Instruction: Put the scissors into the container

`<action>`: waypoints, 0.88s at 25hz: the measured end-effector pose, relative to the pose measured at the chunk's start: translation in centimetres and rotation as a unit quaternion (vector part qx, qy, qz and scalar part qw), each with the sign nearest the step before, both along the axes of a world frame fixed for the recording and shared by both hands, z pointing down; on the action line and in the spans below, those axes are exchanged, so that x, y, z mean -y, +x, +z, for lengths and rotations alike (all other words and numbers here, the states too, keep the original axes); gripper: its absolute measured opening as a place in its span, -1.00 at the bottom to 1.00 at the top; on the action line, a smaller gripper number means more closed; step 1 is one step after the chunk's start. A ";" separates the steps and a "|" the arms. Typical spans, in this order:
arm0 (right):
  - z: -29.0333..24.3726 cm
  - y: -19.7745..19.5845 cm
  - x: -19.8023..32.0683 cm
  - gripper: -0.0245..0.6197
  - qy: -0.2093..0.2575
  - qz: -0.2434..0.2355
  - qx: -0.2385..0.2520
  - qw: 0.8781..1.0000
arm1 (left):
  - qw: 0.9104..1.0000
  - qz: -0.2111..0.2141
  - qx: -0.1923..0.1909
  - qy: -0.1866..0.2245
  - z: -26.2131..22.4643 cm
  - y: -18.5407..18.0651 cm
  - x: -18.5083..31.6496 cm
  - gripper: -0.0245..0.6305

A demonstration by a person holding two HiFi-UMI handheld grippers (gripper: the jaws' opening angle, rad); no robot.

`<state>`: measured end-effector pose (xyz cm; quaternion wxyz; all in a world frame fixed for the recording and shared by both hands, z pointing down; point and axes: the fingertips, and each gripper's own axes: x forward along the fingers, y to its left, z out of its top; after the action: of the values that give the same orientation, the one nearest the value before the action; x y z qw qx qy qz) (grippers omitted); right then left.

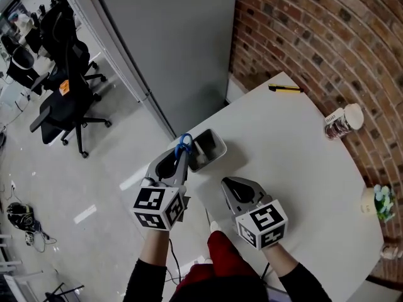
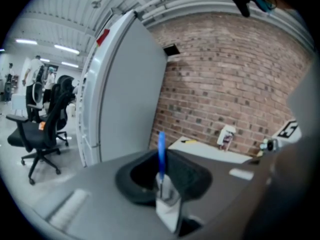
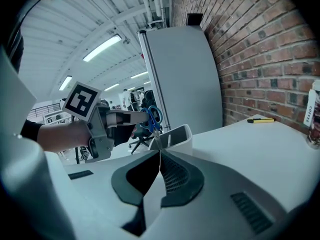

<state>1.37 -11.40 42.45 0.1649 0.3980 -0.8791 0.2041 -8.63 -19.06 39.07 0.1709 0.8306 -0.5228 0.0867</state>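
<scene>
Blue-handled scissors [image 1: 184, 145] are pinched in my left gripper [image 1: 181, 162], which is shut on them, handles up. They hang just left of a small grey container [image 1: 220, 145] at the white table's left edge. In the left gripper view the blue handle [image 2: 161, 149] stands up between the jaws of my left gripper [image 2: 165, 186], and the container is hidden. The right gripper view shows the scissors [image 3: 152, 116] with blades pointing down over the container [image 3: 180, 136], held by the left gripper [image 3: 136, 118]. My right gripper [image 1: 228, 184] [image 3: 160, 151] is shut and empty, near the container's front.
On the table [image 1: 296, 168] lie a yellow marker [image 1: 284, 88] at the far edge, a paper cup [image 1: 343, 121] by the brick wall and a small plant pot [image 1: 378, 200] at the right. A grey partition [image 1: 170, 43] stands behind; office chairs [image 1: 63, 99] stand at the left.
</scene>
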 end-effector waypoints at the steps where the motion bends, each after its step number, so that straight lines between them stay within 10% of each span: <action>1: 0.1 0.0 0.0 -0.90 -0.002 0.001 0.000 1.000 | 1.000 0.000 0.000 -0.003 0.2 0.0 0.1 -0.80; 22: 3.0 -0.2 1.1 -0.90 -0.027 -0.002 -0.014 1.000 | 0.999 -0.007 -0.037 -0.021 1.9 -0.4 3.5 -0.79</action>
<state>1.20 -12.51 45.44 0.1880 0.3945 -0.8717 0.2215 -9.04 -22.56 40.97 0.2083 0.8258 -0.5201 0.0652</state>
